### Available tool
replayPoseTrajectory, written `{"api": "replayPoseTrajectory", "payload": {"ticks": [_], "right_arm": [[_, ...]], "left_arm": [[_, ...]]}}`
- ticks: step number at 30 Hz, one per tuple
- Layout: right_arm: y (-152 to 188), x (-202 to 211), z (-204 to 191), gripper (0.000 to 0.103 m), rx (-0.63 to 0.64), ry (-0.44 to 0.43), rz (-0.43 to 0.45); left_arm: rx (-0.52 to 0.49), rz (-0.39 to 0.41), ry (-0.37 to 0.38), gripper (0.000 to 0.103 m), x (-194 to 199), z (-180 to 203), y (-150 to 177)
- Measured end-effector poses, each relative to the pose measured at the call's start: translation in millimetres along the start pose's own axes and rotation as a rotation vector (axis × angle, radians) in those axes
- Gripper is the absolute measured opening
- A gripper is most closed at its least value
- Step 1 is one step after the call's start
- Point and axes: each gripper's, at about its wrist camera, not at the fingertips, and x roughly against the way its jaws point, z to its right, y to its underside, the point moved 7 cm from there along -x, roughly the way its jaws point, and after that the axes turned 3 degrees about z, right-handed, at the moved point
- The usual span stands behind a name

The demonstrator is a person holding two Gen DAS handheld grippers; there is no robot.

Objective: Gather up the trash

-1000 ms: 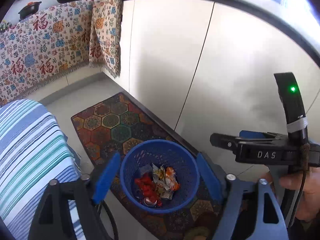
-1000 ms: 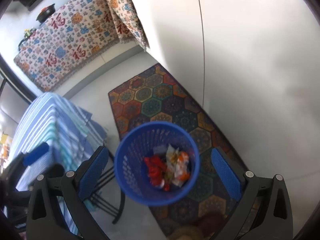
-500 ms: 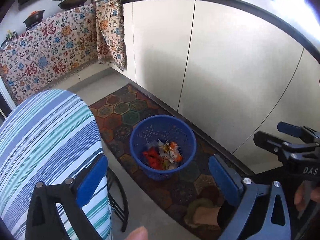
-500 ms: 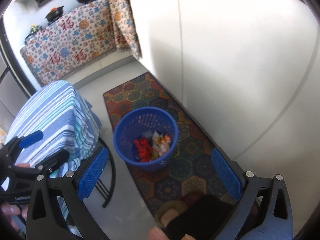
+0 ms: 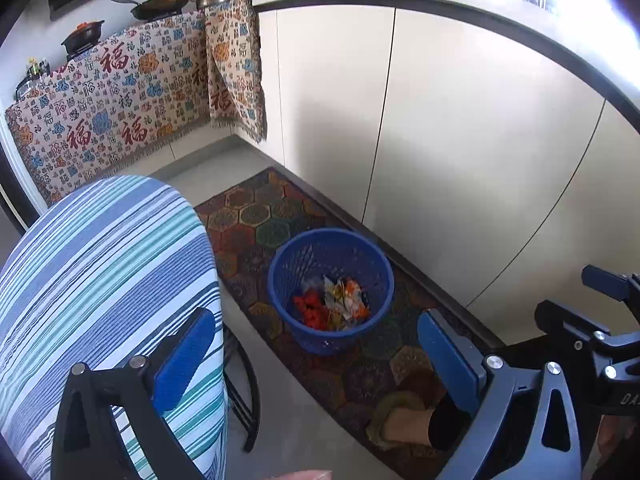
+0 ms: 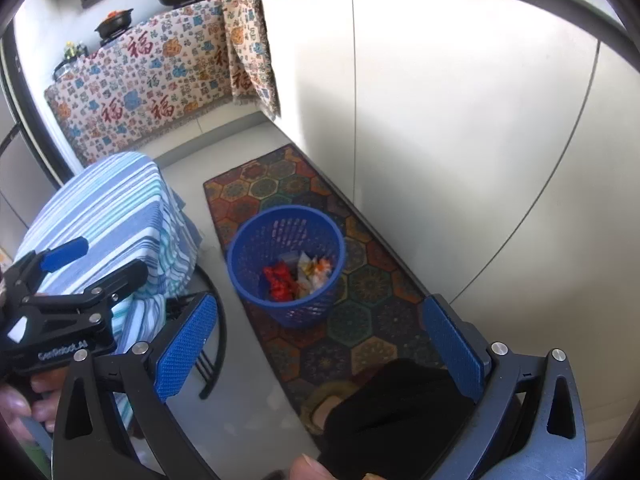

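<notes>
A blue mesh waste basket stands on a patterned rug, holding red and orange-white wrappers. My left gripper is open and empty, held high above the floor with the basket ahead between its blue pads. The right gripper is open and empty too, above and short of the same basket and its wrappers. Each gripper shows in the other's view: the right one at the right edge, the left one at the left edge, over the striped cloth.
A seat draped in blue striped cloth stands left of the basket on black legs. Cream cabinet doors line the right side along the rug. A slippered foot rests on the rug. Pans sit on a cloth-covered counter behind.
Both grippers have drawn back and up from the basket, which now looks smaller and farther off. The left jaws have spread wider. The trash lies unchanged inside.
</notes>
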Motion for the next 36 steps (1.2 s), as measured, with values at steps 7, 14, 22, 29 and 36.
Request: {"api": "replayPoseTrajectory", "payload": {"ticks": [7, 14, 22, 29, 36], "right_arm": [[4.8, -0.2, -8.5, 0.103, 0.024, -0.015, -0.005], [4.8, 1.8, -12.7, 0.103, 0.039, -0.023, -0.002], [7.5, 4.7, -15.3, 0.103, 0.047, -0.025, -0.002], [7.4, 5.5, -15.2, 0.103, 0.046, -0.026, -0.003], [7.3, 5.9, -15.6, 0.103, 0.046, -0.024, -0.005]], "left_arm": [[0.02, -0.032, 0.02, 0.103, 0.5, -1.1, 4.2], [0.027, -0.031, 0.017, 0.103, 1.8, -2.1, 3.9], [0.015, -0.032, 0.011, 0.103, 1.0, 2.7, 3.4], [0.01, -0.031, -0.005, 0.103, 1.1, 2.5, 2.7], [0.003, -0.034, -0.005, 0.103, 1.2, 4.4, 2.4]]}}
